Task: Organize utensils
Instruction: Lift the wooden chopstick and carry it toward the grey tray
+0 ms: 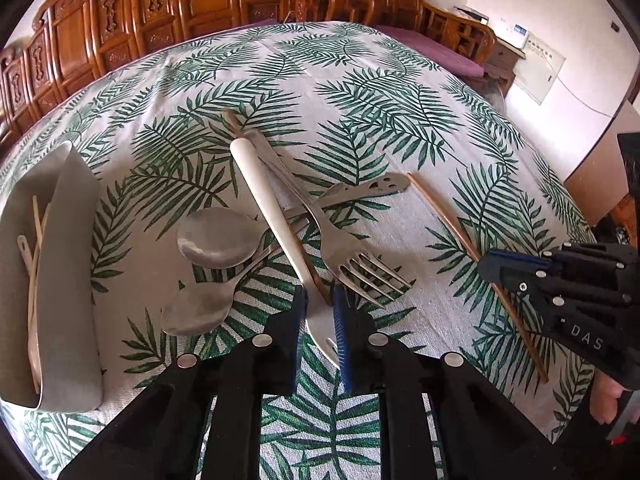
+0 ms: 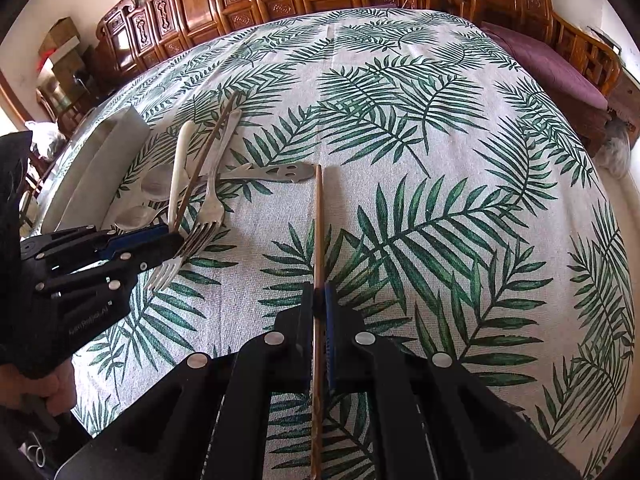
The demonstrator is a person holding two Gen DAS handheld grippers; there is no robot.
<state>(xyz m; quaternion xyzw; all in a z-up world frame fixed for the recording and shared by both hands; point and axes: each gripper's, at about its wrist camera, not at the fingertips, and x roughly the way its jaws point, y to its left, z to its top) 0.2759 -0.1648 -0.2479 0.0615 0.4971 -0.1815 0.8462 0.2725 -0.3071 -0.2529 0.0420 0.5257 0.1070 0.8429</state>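
The left gripper [image 1: 320, 320] comes down steeply over the heap of cutlery in the middle of the table, and its jaws are drawn in narrow around the white-handled fork [image 1: 280, 232] near its tines, along with the thin brown chopstick [image 1: 316, 280] lying against it. It looks a firm pinch, though I cannot say for sure that both pieces are caught. Gripping low by the head probably keeps the long handle from swinging once it is raised.

The right gripper [image 2: 319, 308] is closed tight on the other chopstick [image 2: 319, 240], which runs straight out between its fingers toward the far side of the table, apart from the heap on the right. Held along the fingers like that, it should slide lengthwise into the holder.

Still in the pile are a steel fork [image 1: 352, 256] with its tines toward me, two spoons [image 1: 218, 238] bowl-down on the left, and a flat steel utensil with cut-outs [image 1: 372, 188] crossing under the forks. They overlap, so lifting one may drag its neighbours.

The grey holder [image 1: 72, 280] lies at the left edge of the leaf-print tablecloth [image 1: 400, 100], already carrying a few pale utensils [image 1: 34, 248]. I judge most of the sorting is still to do.
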